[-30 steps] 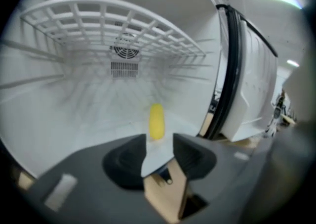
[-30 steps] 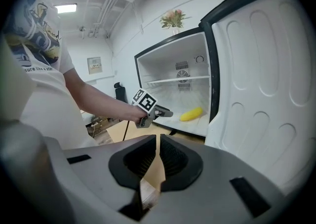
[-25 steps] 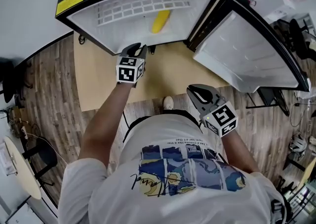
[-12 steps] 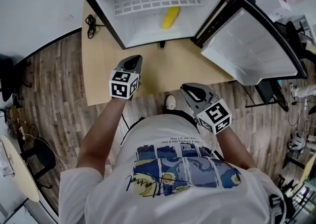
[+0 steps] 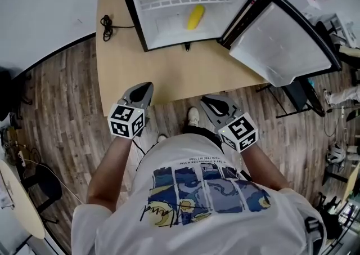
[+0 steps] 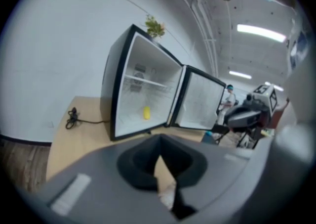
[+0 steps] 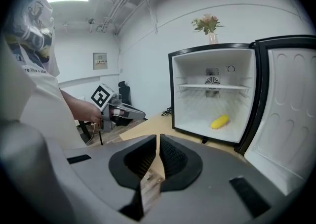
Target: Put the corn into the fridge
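Observation:
The yellow corn point(image 5: 195, 17) lies on the floor of the open black fridge point(image 5: 130, 6), and it also shows as the corn point(image 6: 146, 113) and the corn point(image 7: 219, 121) in the two gripper views. Neither gripper touches it. My left gripper point(image 5: 147, 86) hangs over the near edge of the wooden platform point(image 5: 169, 76), its jaws shut and empty point(image 6: 159, 151). My right gripper point(image 5: 207, 101) is level with it to the right, its jaws closed together with nothing between them point(image 7: 158, 144).
The fridge door point(image 5: 281, 40) stands swung open to the right. A black cable point(image 5: 106, 23) lies on the platform left of the fridge. A vase of flowers point(image 7: 210, 25) stands on top of the fridge. Wooden floor surrounds the platform, and furniture stands at the far right.
Both grippers have drawn back from the fridge mouth toward the person, the left one farther. The corn stays where it lay inside the fridge.

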`<state>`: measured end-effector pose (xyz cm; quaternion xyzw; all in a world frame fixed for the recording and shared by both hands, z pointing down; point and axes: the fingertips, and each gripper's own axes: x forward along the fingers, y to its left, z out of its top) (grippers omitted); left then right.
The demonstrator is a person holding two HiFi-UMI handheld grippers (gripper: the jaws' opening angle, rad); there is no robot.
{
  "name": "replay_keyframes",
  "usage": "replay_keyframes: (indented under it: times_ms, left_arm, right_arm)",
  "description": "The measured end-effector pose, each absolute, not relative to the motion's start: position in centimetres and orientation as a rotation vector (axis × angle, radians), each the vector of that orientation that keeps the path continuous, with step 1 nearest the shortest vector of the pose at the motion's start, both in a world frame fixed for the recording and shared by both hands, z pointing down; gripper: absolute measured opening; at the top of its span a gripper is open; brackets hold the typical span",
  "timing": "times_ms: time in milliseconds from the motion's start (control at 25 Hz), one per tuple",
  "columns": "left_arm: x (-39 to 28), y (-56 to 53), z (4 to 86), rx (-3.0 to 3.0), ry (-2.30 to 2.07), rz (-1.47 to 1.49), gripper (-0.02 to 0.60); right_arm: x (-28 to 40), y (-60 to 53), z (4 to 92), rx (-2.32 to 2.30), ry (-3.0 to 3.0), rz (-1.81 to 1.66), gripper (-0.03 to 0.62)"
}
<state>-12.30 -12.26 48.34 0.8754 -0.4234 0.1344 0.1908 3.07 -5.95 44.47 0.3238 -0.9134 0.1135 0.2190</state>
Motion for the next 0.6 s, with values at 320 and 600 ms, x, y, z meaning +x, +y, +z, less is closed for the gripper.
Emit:
replay_keyframes:
  times_ms: [320,600]
  left_arm:
    - [-15.4,-4.5,46.6,2.516,-1.131,0.379,0.008]
    - [-16.2,0.1,46.3,2.560,-1.106,0.398,0.008]
  right_arm:
    - [0.1,-1.6,44.9,0.919,-2.521,0.304,0.024]
    - [-1.5,1.7,45.0,0.920,-2.521,0.294,0.021]
